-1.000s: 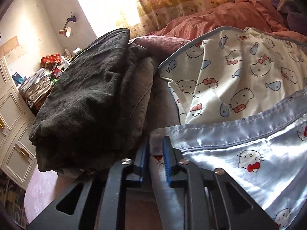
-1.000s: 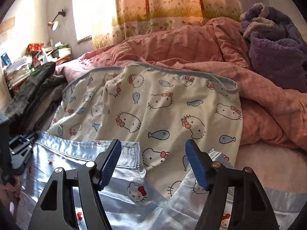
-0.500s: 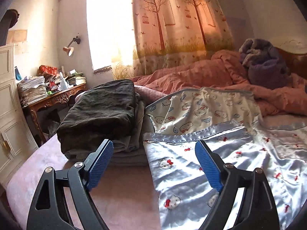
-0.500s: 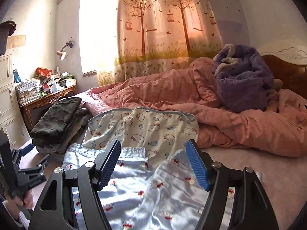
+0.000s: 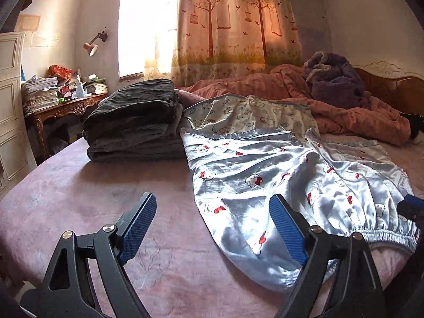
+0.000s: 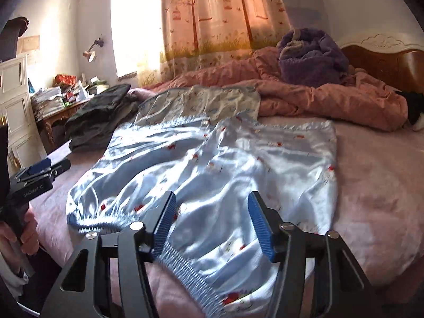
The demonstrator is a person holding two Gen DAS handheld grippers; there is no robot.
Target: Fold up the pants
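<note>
Right wrist view: the right gripper (image 6: 212,221) was closing over the pants (image 6: 225,159), pads not yet pressing; the left gripper (image 5: 212,225) gaped wide, empty, above the bed (image 5: 92,198).

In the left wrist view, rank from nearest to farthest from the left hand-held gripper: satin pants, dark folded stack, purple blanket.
From the left hand-held gripper:
1. Satin pants, just ahead, right.
2. Dark folded stack, beyond, left.
3. Purple blanket, far right, near the headboard.
</note>
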